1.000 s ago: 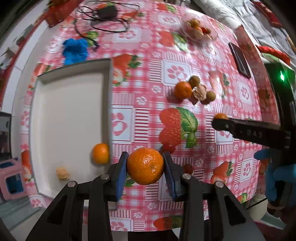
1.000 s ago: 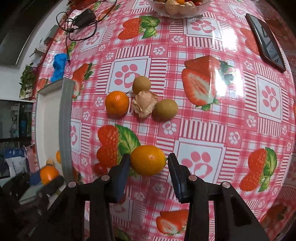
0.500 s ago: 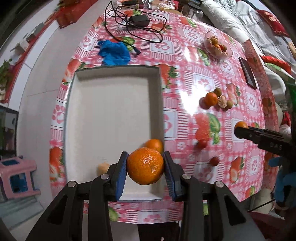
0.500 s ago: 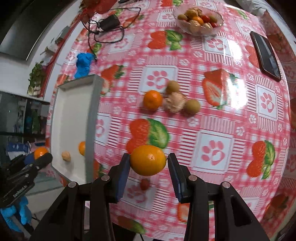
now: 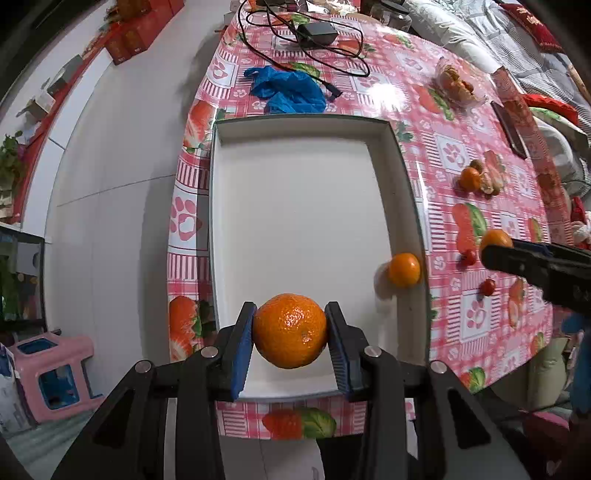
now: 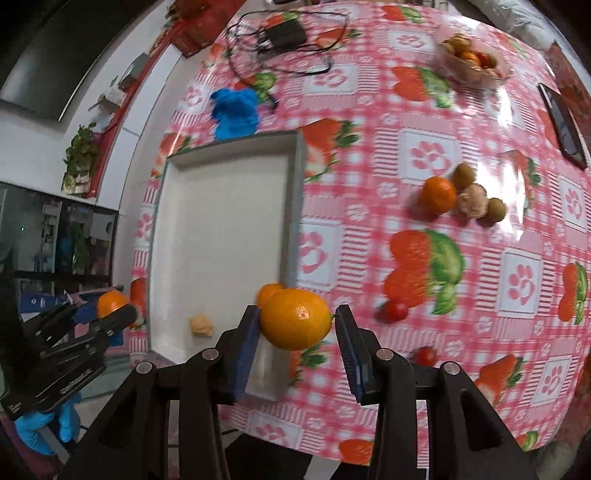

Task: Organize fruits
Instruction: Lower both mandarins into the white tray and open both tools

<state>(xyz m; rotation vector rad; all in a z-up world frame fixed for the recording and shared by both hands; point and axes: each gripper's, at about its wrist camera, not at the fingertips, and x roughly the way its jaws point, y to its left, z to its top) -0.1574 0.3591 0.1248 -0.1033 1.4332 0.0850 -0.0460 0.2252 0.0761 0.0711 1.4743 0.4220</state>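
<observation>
My left gripper point(image 5: 290, 334) is shut on a rough-skinned mandarin point(image 5: 290, 330) and holds it above the near end of the white tray point(image 5: 295, 206). One small orange point(image 5: 403, 269) lies in the tray by its right wall. My right gripper point(image 6: 295, 328) is shut on a smooth orange point(image 6: 294, 324), held above the tray's near right corner point(image 6: 269, 373). In the right wrist view the tray point(image 6: 221, 229) also holds a pale lump point(image 6: 201, 325) and a small orange point(image 6: 269, 292). An orange point(image 6: 438, 195) with two kiwis and a pale fruit sits on the cloth.
The table has a pink strawberry cloth point(image 6: 424, 155). Two cherry tomatoes point(image 6: 395, 312) lie near the tray. A blue glove point(image 5: 288, 90), a charger with cable point(image 5: 317, 31), a fruit bowl point(image 6: 471, 61) and a phone point(image 6: 561, 125) sit at the far side.
Both grippers, still holding their fruit, have moved left and back. The left one now hangs over the tray's near end; the right one has reached the tray's near right corner.
</observation>
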